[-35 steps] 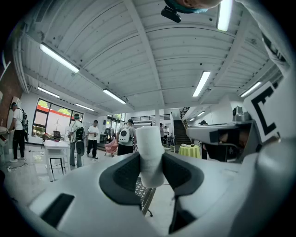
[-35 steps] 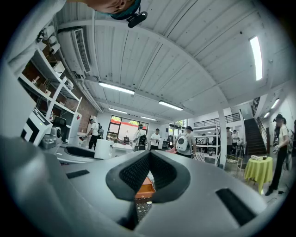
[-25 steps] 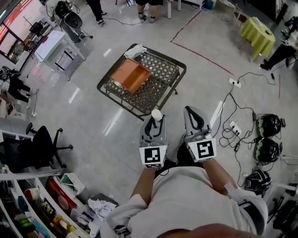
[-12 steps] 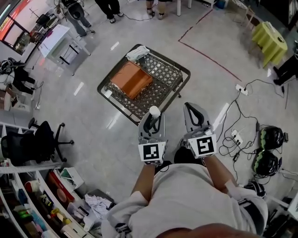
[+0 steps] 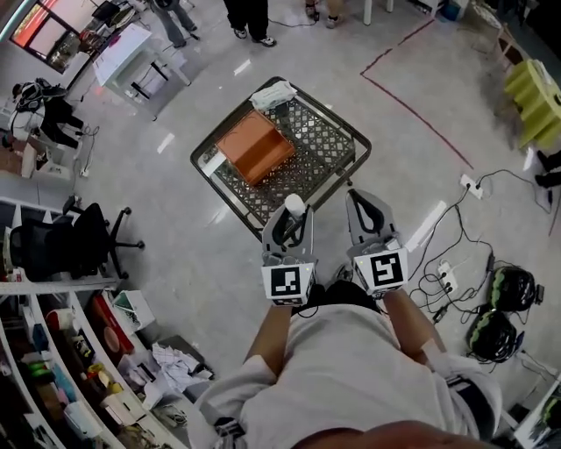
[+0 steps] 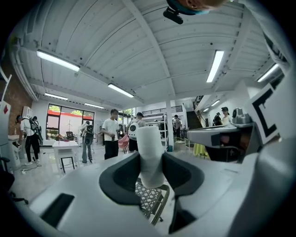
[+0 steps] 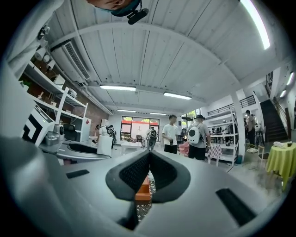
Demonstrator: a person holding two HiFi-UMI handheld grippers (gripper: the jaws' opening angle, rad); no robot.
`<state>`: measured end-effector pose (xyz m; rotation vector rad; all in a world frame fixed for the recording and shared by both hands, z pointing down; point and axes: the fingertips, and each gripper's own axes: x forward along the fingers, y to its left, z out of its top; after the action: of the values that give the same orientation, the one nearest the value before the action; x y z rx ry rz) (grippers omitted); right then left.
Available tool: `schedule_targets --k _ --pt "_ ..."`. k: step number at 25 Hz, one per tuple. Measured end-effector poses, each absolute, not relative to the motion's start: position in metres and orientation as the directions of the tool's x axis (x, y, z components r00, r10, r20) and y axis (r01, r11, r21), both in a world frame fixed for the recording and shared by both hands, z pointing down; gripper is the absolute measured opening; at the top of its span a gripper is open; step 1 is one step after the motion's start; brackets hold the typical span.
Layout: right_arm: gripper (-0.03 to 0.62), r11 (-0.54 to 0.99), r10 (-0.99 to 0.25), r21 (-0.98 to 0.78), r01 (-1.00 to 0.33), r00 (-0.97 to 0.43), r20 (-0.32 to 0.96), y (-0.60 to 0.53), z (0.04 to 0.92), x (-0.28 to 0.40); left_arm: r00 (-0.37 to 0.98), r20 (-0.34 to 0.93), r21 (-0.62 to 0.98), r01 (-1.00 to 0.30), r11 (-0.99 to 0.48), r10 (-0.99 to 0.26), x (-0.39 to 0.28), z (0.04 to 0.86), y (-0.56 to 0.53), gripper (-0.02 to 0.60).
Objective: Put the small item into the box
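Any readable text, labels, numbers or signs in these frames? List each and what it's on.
No legible text anywhere.
The black-and-white square marker on the left gripper, and its twin on the right gripper: patterns only, no letters.
The small white cylinder in the left gripper: blank.
The orange cardboard box: no print visible.
The red-lit panel at top left: too blurred.
The packages on shelves: too small.

white cylinder [image 6: 150,146]: lower end hidden between pads of left gripper [image 6: 151,170]. in head view, too small to tell what it is.
orange box [image 7: 142,189]: in right gripper view only sliver shows at 6 o'clock, rest behind closed jaws of right gripper [image 7: 149,153].
white bundle [image 5: 273,94] at 12 o'clock corner of mesh cart [image 5: 337,140]: maybe cloth, too small to tell.
bystanders [image 5: 250,16] at 12 o'clock: cut by top edge, legs only.
yellow table [image 5: 533,92] at 2 o'clock: cut by right edge.
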<state>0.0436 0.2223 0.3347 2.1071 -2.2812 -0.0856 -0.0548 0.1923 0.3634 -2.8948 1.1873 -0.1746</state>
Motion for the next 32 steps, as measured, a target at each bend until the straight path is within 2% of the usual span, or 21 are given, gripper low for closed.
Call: schedule_targets --k 5,10,17,21,25,32 --pt "0.003 0.102 -0.993 0.053 -0.993 -0.098 0.06 0.202 0.353 0.05 0.676 0.124 -0.06 -0.726 -0.686 -0.726 -0.056 0.371 0.168 0.149" --pt "0.004 0.127 -0.992 0.048 -0.991 -0.127 0.018 0.177 0.354 0.059 0.664 0.142 -0.059 -0.735 -0.676 -0.734 -0.047 0.383 0.143 0.149" --pt "0.003 0.145 -0.987 0.068 -0.987 -0.139 0.085 0.127 0.36 0.078 0.663 0.141 -0.047 -0.738 -0.674 -0.736 -0.028 0.387 0.084 0.149" --pt "0.003 0.161 -0.986 0.05 -0.986 -0.158 0.05 0.084 0.352 0.083 0.666 0.143 -0.061 -0.733 -0.678 -0.732 -0.021 0.385 0.04 0.149" --pt "0.004 0.159 -0.985 0.069 -0.985 -0.154 0.082 0.049 0.359 0.088 0.664 0.148 -0.065 -0.733 -0.677 -0.733 -0.023 0.384 0.004 0.149" --pt "0.005 0.214 -0.974 0.097 -0.972 -0.206 0.092 -0.008 0.355 0.066 0.678 0.161 -0.05 -0.72 -0.692 -0.717 -0.032 0.387 -0.043 0.149"
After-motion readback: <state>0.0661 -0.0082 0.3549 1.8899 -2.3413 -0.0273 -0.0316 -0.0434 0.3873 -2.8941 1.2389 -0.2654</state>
